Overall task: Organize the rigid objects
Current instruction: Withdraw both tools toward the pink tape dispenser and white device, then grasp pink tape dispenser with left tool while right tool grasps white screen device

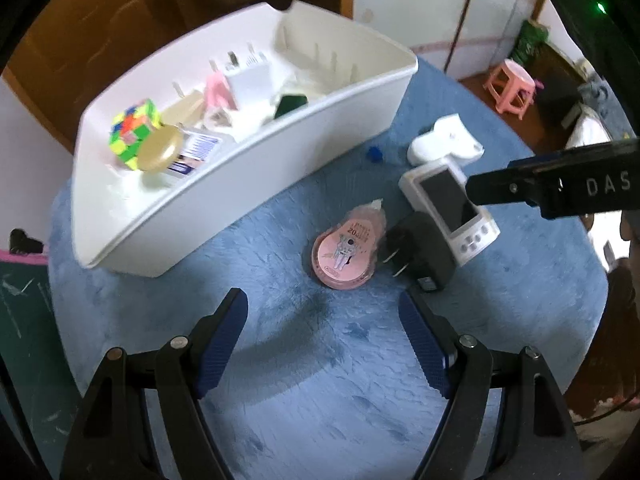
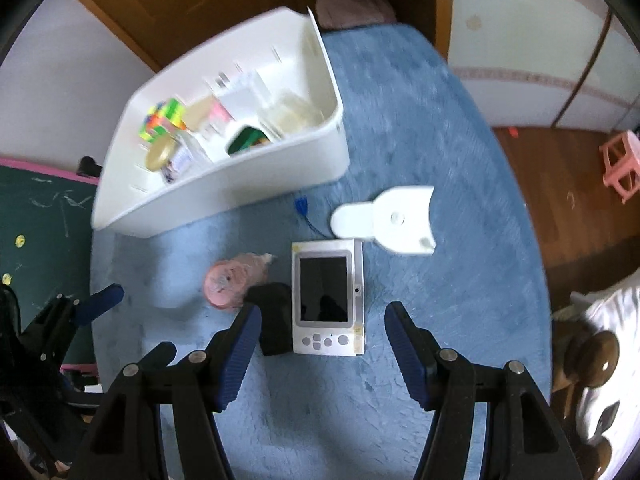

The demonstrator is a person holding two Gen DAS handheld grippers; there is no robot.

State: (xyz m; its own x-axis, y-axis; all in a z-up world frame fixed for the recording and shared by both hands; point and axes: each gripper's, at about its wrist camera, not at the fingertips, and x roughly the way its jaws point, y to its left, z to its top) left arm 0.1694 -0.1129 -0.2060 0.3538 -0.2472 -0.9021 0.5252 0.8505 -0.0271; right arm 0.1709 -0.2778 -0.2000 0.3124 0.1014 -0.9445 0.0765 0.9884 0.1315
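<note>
two spread grippers hanging over loose items beside a white bin [image 1: 248, 168] on a blue cloth [image 1: 300, 360]
the bin is already holding a cube, a lid and chargers; the white handheld device [image 2: 326, 300] is lying flat just ahead of the empty, spread right gripper [image 2: 320, 344], looking stiff and light, its screen breakable, so its long edges are probably suiting a hold; the pink tape roller [image 1: 346, 252], smooth, is lying ahead of the empty, parted left gripper [image 1: 322, 344]; only the left view is showing the black plug's prongs [image 1: 394, 264]
</note>
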